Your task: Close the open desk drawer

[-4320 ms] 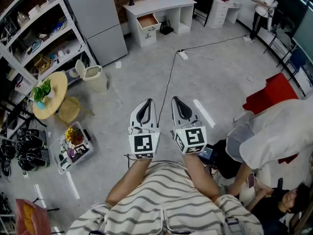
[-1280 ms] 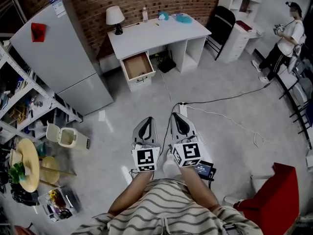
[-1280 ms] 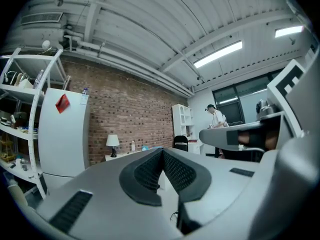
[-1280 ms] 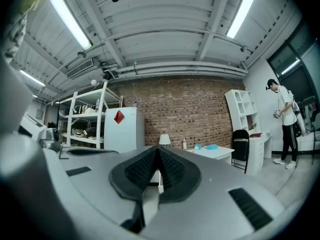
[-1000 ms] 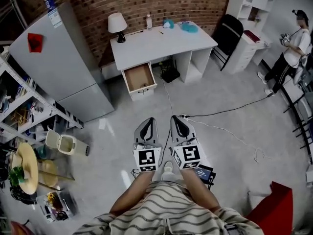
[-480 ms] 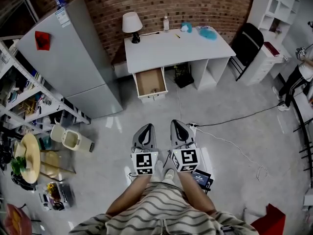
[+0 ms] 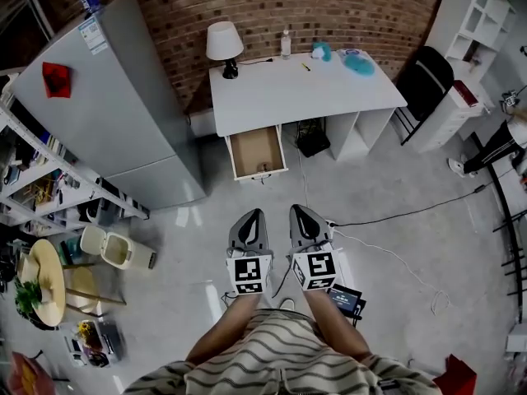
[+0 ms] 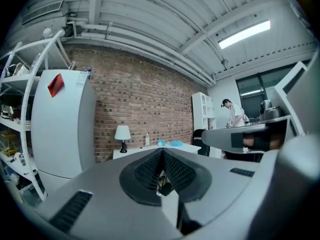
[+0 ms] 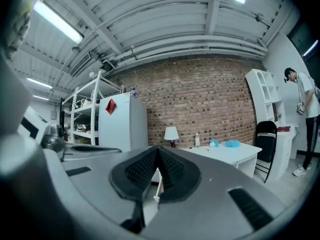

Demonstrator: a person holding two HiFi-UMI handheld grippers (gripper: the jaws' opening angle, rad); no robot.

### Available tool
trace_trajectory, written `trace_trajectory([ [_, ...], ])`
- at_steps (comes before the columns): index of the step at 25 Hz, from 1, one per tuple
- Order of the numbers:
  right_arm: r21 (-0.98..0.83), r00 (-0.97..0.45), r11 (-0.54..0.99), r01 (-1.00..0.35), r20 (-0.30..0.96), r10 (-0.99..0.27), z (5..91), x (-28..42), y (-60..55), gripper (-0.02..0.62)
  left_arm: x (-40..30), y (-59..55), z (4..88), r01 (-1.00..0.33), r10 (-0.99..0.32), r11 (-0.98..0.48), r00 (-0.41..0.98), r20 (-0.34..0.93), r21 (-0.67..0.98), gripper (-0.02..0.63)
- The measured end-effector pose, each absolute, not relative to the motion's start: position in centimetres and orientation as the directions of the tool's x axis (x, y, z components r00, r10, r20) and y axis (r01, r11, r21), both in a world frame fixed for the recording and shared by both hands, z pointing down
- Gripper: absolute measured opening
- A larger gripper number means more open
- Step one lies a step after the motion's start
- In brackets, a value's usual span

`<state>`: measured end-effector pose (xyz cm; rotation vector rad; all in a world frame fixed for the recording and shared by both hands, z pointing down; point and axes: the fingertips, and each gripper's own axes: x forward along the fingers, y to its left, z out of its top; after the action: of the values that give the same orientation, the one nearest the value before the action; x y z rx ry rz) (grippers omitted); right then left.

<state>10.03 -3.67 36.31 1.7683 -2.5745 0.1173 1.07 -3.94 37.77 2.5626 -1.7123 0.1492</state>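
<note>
Closer than a moment ago in the head view, the white desk and its open wood-lined drawer stand ahead across grey floor. The left gripper and right gripper are side by side, well short of the drawer.

Left gripper view: left gripper fingers pressed together, holding nothing.

Right gripper view: right gripper fingers likewise closed and empty, with the desk surface beyond.

The approach seems under way; the drawer is not yet pushed in.

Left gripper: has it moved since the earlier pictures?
Yes. The left gripper has come toward the open drawer of the white desk, but does not reach it yet.
</note>
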Motion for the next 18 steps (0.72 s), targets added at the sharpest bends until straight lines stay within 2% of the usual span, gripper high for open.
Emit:
trace_trajectory([
  [11, -0.032, -0.348, 0.348, -0.937, 0.008, -0.937, 33.8, 6.8, -19.6, 0.011, -1.2, -19.7, 35.6, -0.909, -0.907, -0.417, 0.417, 0.066, 0.005, 0.006],
  [18, -0.042, -0.352, 0.350, -0.936, 0.023, -0.936, 35.0, 6.7, -25.5, 0.011, -1.3, -25.2, 37.1, -0.914, -0.909, -0.406, 0.405, 0.100, 0.009, 0.006],
])
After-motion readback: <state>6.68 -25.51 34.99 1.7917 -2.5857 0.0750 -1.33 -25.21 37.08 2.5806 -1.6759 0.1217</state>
